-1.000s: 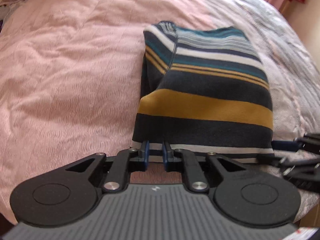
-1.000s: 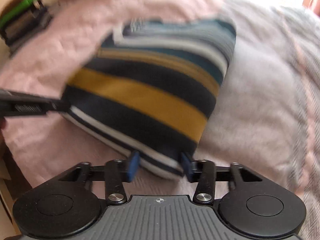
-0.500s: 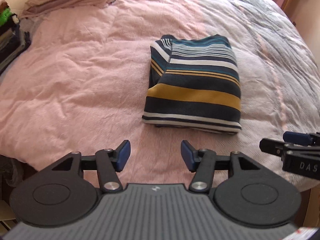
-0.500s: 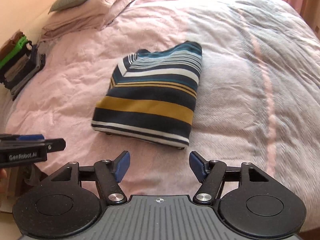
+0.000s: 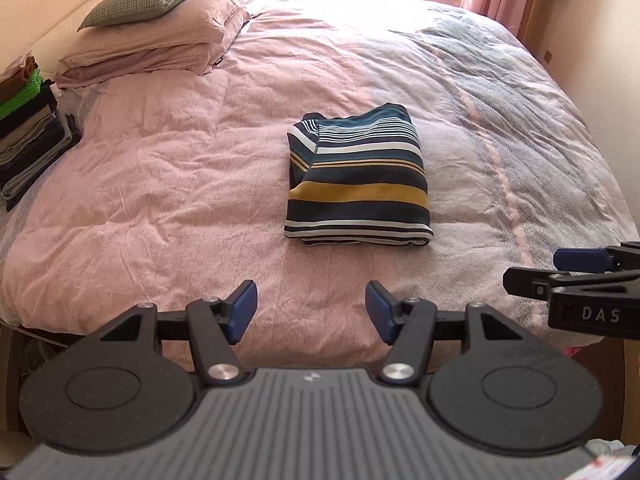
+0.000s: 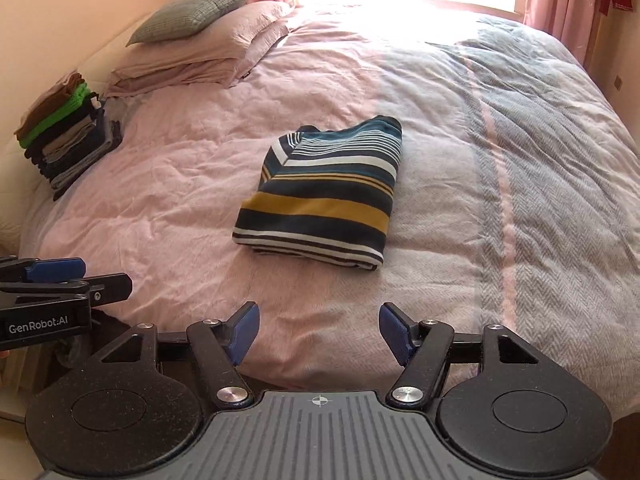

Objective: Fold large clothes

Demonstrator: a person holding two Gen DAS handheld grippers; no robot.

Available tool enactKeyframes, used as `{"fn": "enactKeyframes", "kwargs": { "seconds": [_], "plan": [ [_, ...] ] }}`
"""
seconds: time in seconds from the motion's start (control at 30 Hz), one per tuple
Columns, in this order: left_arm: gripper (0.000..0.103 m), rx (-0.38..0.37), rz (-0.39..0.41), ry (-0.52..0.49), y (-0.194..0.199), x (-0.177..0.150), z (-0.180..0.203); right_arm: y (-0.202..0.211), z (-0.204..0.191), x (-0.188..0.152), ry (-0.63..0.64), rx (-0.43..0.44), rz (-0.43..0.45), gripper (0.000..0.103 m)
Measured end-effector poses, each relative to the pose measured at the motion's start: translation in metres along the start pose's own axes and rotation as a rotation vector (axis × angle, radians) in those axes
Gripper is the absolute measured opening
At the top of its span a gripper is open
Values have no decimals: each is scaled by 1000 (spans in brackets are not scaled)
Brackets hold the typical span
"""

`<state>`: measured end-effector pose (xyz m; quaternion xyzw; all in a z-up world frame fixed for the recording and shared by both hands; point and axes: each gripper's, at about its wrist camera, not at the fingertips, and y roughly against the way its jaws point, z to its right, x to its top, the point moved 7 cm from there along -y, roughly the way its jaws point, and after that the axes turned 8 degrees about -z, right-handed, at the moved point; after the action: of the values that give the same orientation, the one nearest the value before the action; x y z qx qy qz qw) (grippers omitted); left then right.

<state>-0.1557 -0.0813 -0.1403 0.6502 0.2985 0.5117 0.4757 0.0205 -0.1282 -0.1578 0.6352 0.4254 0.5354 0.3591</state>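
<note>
Just one folded striped sweater (image 5: pixel 357 178); two grippers.

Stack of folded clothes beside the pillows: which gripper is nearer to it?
Left. The left gripper, jaws opening with nothing between them, is on the side of the stack; the right gripper is farther over, beyond it.

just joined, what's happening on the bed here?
A person with a handheld claw in each hand is folding clothes. The striped knit sweater lies folded on the pink duvet. The left claw is opening, the right claw is open; both are empty. A stack of folded clothes sits near the pillows.
</note>
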Motion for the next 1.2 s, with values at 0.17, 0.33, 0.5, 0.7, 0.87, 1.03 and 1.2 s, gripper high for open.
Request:
{"fn": "enactKeyframes", "kwargs": {
  "seconds": [0.17, 0.33, 0.5, 0.7, 0.87, 1.03, 1.2],
  "plan": [
    [60, -2, 12, 8, 11, -4, 0, 9, -3, -2, 19, -2, 4, 63],
    [60, -6, 15, 11, 11, -1, 6, 10, 1, -1, 38, 0, 5, 63],
    [60, -6, 6, 18, 2, 8, 17, 4, 16, 8, 44, 20, -3, 63],
    [60, -31, -2, 95, -24, 30, 24, -13, 48, 36, 44, 69, -13, 63],
    [60, -117, 9, 268, -60, 55, 20, -31, 89, 81, 40, 112, -15, 63],
    [60, -236, 6, 546, -122, 58, 12, -60, 137, 117, 53, 112, -38, 63],
    [59, -344, 11, 849, -200, 29, 8, -102, 188, 135, 29, 83, -99, 63]
  ]
}}
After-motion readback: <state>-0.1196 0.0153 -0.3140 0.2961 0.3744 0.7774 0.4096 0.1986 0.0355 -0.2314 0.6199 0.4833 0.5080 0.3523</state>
